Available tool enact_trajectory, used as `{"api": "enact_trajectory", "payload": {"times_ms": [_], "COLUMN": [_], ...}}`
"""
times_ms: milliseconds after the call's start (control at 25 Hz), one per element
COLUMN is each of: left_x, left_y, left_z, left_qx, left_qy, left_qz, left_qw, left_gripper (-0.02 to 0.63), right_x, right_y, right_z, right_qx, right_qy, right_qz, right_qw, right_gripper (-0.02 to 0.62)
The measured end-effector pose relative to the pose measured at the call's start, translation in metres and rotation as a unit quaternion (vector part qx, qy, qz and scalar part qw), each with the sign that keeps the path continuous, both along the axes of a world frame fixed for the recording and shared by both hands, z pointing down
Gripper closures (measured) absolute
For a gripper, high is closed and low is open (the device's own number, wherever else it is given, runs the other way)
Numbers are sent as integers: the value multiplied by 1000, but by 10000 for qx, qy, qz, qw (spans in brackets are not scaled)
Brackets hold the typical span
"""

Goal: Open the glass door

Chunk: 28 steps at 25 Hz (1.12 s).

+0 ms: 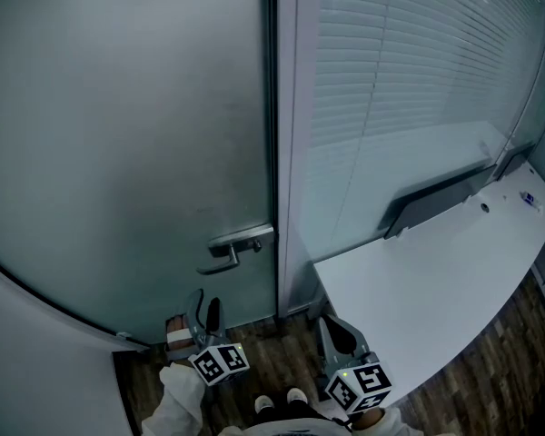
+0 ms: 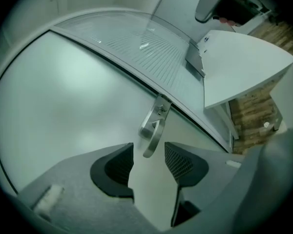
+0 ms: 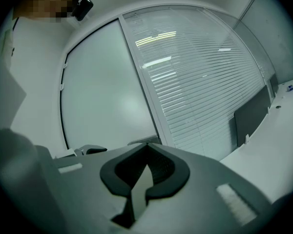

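The lever handle (image 1: 241,246) sits at the right edge of the frosted glass door (image 1: 127,134), just left of centre in the head view and hard against the grey door frame (image 1: 286,153). It is a slim bar of brushed metal. Its pivot plate is at the frame side and its long axis runs leftward from there, dipping a little toward a rounded free end. My left gripper (image 1: 206,305) lies straight below it in that frame, near but still apart, so the handle is ahead of it and up the picture. In the left gripper view the handle (image 2: 154,130) stands almost upright in the frame, and its free end shows in the gap of the left gripper (image 2: 149,151). The jaws are spread wide with nothing between the ribbed dark pads, and I judge the bar is still beyond the tips, untouched. This gripper is clearly the nearer one, and the lever lines up with the slot between its jaws. The right gripper (image 1: 341,330) hangs at the lower right, below the table edge. In its own view the right gripper (image 3: 147,146) has its jaws drawn together at the tips, empty. The door pane is smooth, matt and milky, closed into its frame. To the right, slatted blinds (image 1: 409,62) show behind clear glass, a plain white table (image 1: 418,289) curves across, and dark wood-grain floor (image 1: 272,357) lies underfoot.
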<state>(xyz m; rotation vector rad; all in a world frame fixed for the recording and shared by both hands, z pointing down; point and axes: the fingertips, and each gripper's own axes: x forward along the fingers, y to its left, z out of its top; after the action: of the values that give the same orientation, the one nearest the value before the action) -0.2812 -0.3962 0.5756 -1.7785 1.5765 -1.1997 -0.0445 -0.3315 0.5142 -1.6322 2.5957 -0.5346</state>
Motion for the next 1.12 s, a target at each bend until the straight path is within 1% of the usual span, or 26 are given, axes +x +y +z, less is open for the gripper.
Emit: {"api": "enact_trajectory", "payload": {"times_ms": [280, 520, 640, 840, 1000, 1120], "left_x": [8, 14, 13, 11, 8, 7], "left_y": [-28, -53, -63, -79, -89, -94], "left_z": [8, 16, 14, 29, 30, 43], "left_qx": [-14, -87, -141, -215, -235, -265], "left_qy": [-676, -1096, -1239, -1405, -1439, -1444], "left_qz": [221, 380, 401, 409, 396, 414], "left_qw": [9975, 9932, 9914, 9890, 9885, 9883], "left_gripper": [394, 396, 396, 396, 396, 397], "right_x": [12, 21, 26, 32, 32, 32], "right_y": [0, -1, -2, -3, -6, -7], "right_z": [2, 5, 0, 8, 6, 11], "right_qx": [-54, -137, -165, -207, -235, -248], "right_qy": [-34, -60, -66, -50, -52, -49], "right_qz": [36, 98, 135, 196, 188, 172], "right_qw": [10000, 9998, 9997, 9996, 9995, 9995], "right_gripper": [592, 592, 592, 592, 592, 592]}}
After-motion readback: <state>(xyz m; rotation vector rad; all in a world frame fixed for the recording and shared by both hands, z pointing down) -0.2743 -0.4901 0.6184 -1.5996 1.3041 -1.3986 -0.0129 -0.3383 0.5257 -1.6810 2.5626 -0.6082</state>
